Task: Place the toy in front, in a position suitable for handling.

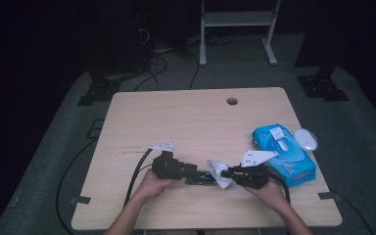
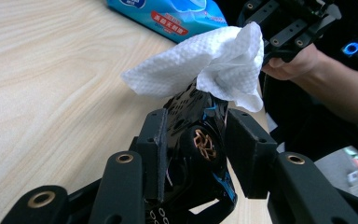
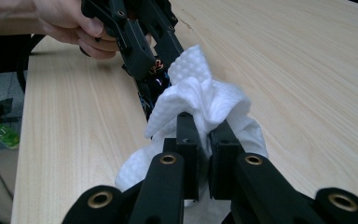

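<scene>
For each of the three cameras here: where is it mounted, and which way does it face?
High view: above the table's near edge, facing forward and down; both forearms show.
Left gripper view: on the left gripper, facing the dark glossy electronic part it clamps.
Right gripper view: on the right gripper, facing the white textured wipe it pinches.
All share the wipe.

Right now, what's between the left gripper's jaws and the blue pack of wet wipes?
In the left gripper view, the left gripper holds a dark circuit board. Beyond it, a white textured wipe lies before the blue pack of wet wipes.
</scene>
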`<action>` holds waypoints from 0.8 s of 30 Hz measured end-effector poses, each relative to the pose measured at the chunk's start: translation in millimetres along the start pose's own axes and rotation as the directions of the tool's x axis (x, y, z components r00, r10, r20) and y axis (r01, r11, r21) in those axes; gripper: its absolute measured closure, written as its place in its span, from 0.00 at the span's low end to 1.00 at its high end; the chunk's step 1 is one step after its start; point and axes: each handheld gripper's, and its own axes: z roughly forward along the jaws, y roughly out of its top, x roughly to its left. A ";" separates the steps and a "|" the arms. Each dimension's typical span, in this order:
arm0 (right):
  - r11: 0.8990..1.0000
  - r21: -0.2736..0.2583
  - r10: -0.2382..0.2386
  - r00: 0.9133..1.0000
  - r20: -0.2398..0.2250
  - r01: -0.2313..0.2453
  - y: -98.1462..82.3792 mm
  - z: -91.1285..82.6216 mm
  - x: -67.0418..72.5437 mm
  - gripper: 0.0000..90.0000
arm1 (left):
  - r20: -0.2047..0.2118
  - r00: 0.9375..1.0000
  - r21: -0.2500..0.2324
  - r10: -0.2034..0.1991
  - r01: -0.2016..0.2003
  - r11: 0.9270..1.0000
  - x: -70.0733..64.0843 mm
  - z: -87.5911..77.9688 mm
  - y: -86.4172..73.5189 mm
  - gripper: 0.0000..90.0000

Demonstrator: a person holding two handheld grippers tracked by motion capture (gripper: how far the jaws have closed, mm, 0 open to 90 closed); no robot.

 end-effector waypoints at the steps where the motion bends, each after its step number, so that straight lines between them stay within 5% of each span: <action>1: 1.000 -0.003 -0.003 1.000 -0.006 0.003 -0.9 -0.8 1.5 0.94 | -0.010 1.000 0.004 0.014 -0.014 1.000 -3.9 1.4 0.2 0.66; 12: 1.000 0.011 -0.024 0.999 -0.024 0.024 -4.4 -4.8 13.3 0.94 | -0.065 0.994 0.027 0.083 -0.082 0.996 -17.1 4.5 -4.2 0.60; 18: 0.995 0.083 -0.058 0.998 -0.020 0.059 -12.8 4.4 21.3 0.94 | -0.130 0.983 0.052 0.133 -0.128 0.990 -22.0 2.6 -9.8 0.54; 22: 0.991 0.118 -0.060 0.998 -0.024 0.062 -18.3 10.0 24.1 0.94 | -0.162 0.971 0.080 0.177 -0.165 0.983 -25.3 2.4 -13.9 0.41; 23: 0.991 0.115 -0.059 0.998 -0.025 0.062 -17.9 10.0 23.5 0.94 | -0.194 0.956 0.098 0.218 -0.203 0.974 -28.3 3.3 -15.9 0.38; 24: 0.991 0.115 -0.059 0.998 -0.025 0.062 -17.9 10.0 23.5 0.94 | -0.194 0.956 0.098 0.218 -0.203 0.974 -28.3 3.3 -15.9 0.34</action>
